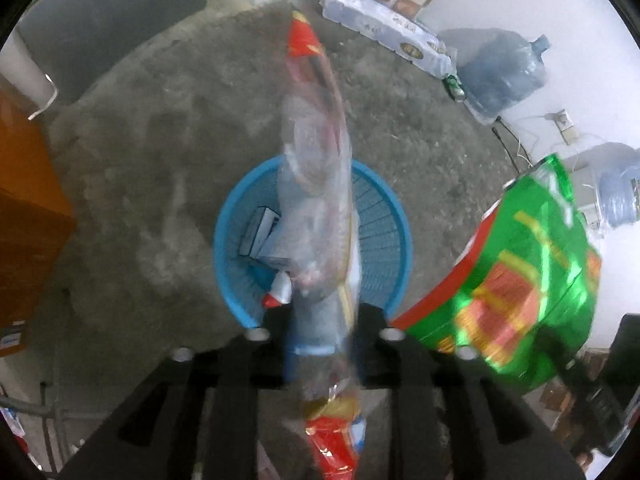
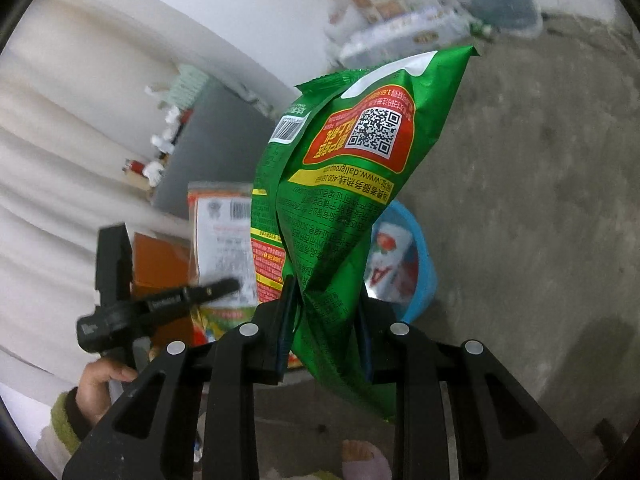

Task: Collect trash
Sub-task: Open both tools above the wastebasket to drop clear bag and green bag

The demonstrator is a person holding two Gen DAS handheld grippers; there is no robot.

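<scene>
My left gripper (image 1: 326, 320) is shut on a clear plastic wrapper with red ends (image 1: 316, 168) and holds it right above the blue mesh basket (image 1: 384, 232) on the floor. The basket holds a small box and other wrappers. My right gripper (image 2: 324, 312) is shut on a green snack bag (image 2: 352, 184), held upright in the air. The green bag also shows at the right of the left wrist view (image 1: 516, 272). The basket (image 2: 424, 272) sits behind the green bag in the right wrist view, with the left-hand gripper tool (image 2: 116, 316) and its wrapper (image 2: 224, 232) to the left.
The floor is bare concrete (image 1: 160, 152). An orange box (image 1: 24, 216) stands at the left. Large blue water jugs (image 1: 500, 68) and a pack of bottles (image 1: 392, 32) lie along the white wall at the back right.
</scene>
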